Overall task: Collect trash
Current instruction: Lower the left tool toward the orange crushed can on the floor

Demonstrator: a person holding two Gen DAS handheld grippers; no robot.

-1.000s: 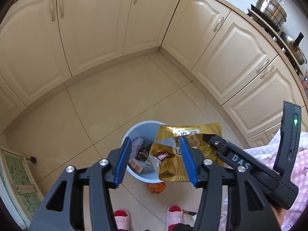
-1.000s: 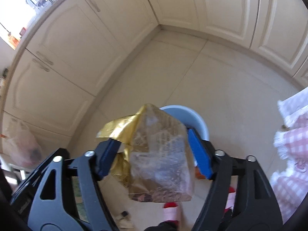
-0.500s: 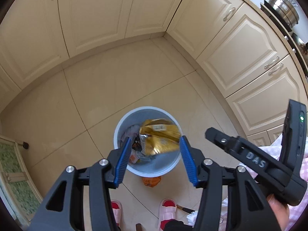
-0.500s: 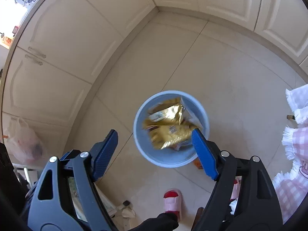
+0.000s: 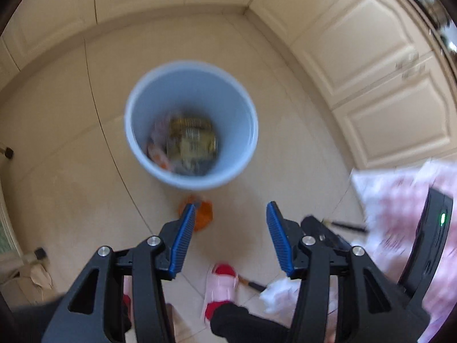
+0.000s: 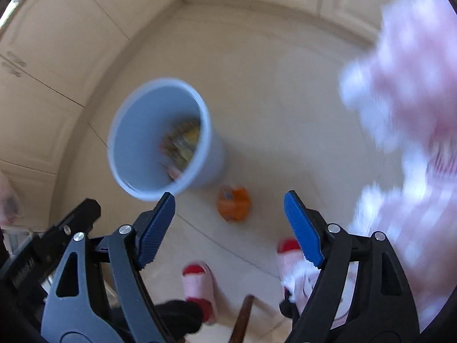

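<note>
A light blue trash bin (image 5: 240, 105) stands on the tiled floor, and shows in the right wrist view (image 6: 134, 154) too. A gold snack bag (image 5: 191, 140) lies inside it on other wrappers. An orange wrapper (image 5: 204, 214) lies on the floor just beside the bin, on my side; the right wrist view shows it (image 6: 234, 203) too. My left gripper (image 5: 230, 238) is open and empty above the floor, nearer me than the bin. My right gripper (image 6: 228, 227) is open and empty, over the orange wrapper. Both views are motion-blurred.
Cream cabinets (image 5: 371, 65) line the walls around the corner. A pink checked cloth (image 6: 411, 108) hangs at the right. The person's pink slippers (image 6: 198, 281) stand on the floor below the grippers. A dark stick (image 5: 345, 224) lies on the floor at the right.
My right gripper opened and let the gold bag fall into the bin. Both grippers then pulled back and swung down toward the floor near the orange wrapper.
</note>
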